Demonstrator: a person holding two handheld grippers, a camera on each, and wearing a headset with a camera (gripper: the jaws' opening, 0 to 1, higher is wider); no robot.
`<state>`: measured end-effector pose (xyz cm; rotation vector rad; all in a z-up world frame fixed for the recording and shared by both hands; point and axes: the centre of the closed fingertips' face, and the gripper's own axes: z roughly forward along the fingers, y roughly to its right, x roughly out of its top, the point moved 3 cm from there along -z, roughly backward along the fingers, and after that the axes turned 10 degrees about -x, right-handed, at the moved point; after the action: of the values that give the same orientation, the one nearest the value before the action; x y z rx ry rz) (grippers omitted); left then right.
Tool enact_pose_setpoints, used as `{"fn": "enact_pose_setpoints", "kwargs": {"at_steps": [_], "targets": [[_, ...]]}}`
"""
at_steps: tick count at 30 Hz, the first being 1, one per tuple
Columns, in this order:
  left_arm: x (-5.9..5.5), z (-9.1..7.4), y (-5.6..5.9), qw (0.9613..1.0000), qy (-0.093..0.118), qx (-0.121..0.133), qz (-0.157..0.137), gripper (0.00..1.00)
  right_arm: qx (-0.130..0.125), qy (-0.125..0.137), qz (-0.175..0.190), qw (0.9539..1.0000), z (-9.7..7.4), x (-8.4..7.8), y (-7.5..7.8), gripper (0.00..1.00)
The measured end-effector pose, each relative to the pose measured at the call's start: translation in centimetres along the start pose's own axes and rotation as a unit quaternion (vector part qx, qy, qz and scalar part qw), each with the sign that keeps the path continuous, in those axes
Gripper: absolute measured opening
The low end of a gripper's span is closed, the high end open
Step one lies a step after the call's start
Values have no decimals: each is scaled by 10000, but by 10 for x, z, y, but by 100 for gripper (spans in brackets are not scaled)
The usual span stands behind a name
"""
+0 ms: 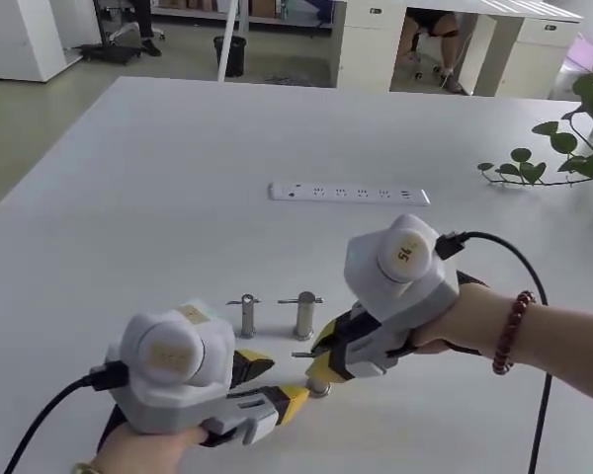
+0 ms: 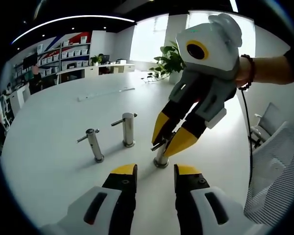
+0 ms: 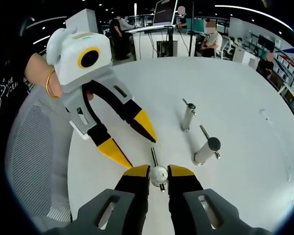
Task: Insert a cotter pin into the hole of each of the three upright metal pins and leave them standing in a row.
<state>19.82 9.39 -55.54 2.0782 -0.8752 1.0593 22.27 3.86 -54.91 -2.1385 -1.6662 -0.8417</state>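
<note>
Two upright metal pins stand side by side on the white table, each with a cotter pin through its top. A third metal pin stands nearer to me. My right gripper reaches down over it, its yellow tips shut on the pin's head. A thin cotter pin sticks out sideways at that head. My left gripper is open just left of the third pin, touching nothing. Its jaws stand apart in the left gripper view.
A white power strip lies across the table beyond the pins. A leafy plant hangs over the far right edge. The right gripper's black cable loops over the wrist. A mesh chair stands beside the table.
</note>
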Motion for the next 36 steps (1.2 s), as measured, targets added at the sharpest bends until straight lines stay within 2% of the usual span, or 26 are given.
{"fn": "enact_pose_setpoints", "kwargs": {"at_steps": [9,15,23,29,36], "targets": [[3,-6,-1,10000,66,37,-18,30,65,75,-124,9999,-1,0,2,8],[5,-13,-4,9999,131,110,-14,30,10,62,-170,9998,-3,-4,10,8],[7,-21,-11,9996,191,206,-32,31,-89,17,-207,9997,-8,-9,25,8],[9,-26,-14,9993,240,269,-52,31,-237,57,-97,9997,-12,-11,40,8],[10,-31,-15,9991,274,307,-44,31,-377,-53,-148,9992,-16,-19,55,8]]}}
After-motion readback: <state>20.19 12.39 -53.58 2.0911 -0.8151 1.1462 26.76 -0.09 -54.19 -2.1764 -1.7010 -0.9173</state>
